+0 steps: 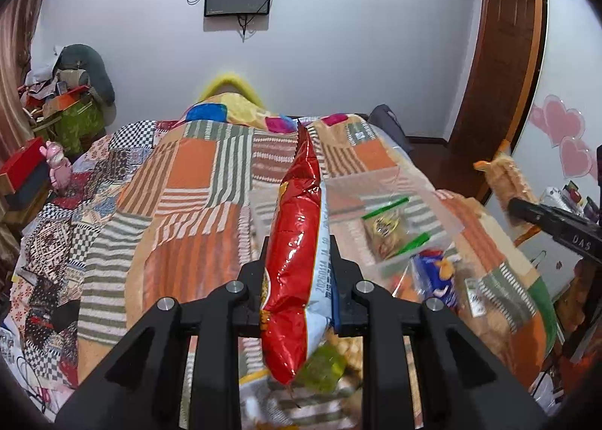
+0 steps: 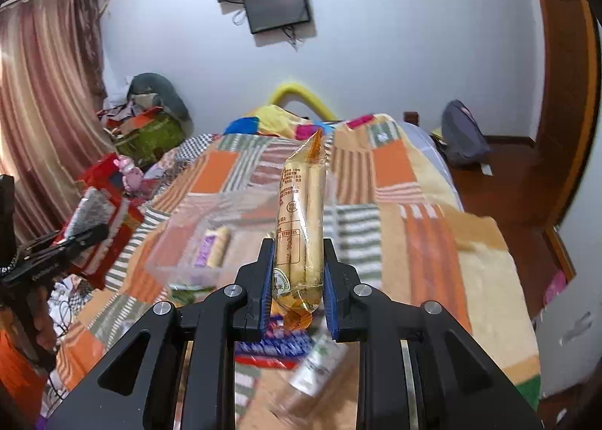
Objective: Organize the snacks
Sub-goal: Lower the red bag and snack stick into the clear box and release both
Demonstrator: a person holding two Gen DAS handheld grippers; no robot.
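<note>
Here we carry one snack per gripper above the bed [image 1: 195,181]: left gripper [image 1: 299,264] clamped on the red bag [image 1: 297,242], right gripper [image 2: 299,272] on the yellow pack [image 2: 301,219], likely bound for the clear bin [image 2: 180,253].

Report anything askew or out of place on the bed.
Loose snack packets lie scattered on the blanket outside the clear bin. Each tongs grips a packet: red bag left, yellow pack right.

red foil snack bag [image 1: 297,242]: upright, lifted above bed | clear-orange stick-snack packet [image 2: 301,219]: upright, lifted | clear bin [image 2: 180,260]: on bed, holds purple-labelled packet [image 2: 212,247]
</note>
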